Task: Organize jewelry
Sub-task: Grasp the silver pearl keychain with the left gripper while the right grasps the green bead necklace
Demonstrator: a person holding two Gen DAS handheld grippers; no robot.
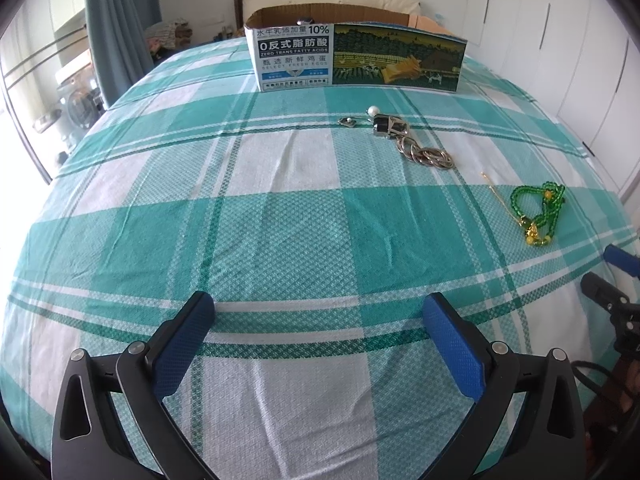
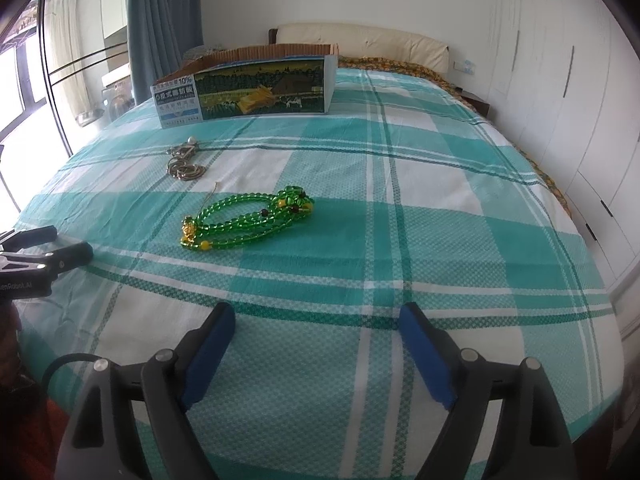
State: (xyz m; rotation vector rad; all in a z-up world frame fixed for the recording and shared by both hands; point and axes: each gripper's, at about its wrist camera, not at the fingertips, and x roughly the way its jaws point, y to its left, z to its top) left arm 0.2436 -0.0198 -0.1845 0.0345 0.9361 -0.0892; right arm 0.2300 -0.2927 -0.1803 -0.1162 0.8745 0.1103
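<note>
On bedspread, open-topped carton

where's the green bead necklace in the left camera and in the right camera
Left wrist view: green bead necklace lies far right, mid-height, on the bedspread.
Right wrist view: it lies left of centre, ahead of the gripper.
Shared landmark: the printed cardboard box behind it.

Both grippers are black plastic with silver screws. The left gripper and right gripper carry blue textured pads.
</note>
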